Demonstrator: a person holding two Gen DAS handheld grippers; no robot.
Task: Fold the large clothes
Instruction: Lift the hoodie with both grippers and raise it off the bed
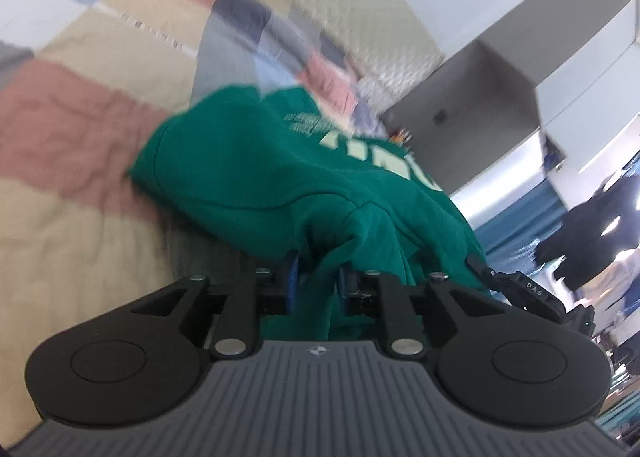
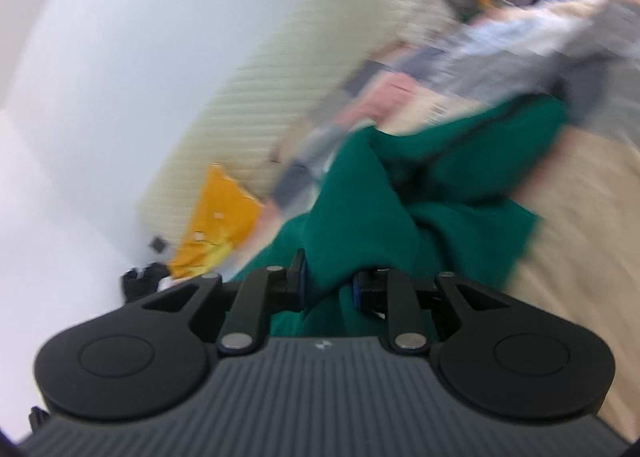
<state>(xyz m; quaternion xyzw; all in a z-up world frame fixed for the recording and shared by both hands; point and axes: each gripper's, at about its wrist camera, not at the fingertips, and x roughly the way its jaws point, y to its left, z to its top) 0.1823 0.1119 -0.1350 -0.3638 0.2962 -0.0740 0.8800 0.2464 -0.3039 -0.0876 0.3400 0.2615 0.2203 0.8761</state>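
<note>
Both the left gripper (image 1: 316, 281) and right gripper (image 2: 328, 281) pinch bunched green sweatshirt (image 1: 256, 169) fabric, seemingly lifting it off the patchwork quilt (image 1: 68, 105) for folding.

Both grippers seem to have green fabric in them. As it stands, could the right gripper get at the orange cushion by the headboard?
Probably not: the right gripper is shut on the green sweatshirt, whose bunched fabric lies across the way to the orange cushion.

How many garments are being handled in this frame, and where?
1: a green sweatshirt bunched on the patchwork bedspread, with folds between the fingers of the left gripper and right gripper. Others may lie hidden beneath.
</note>
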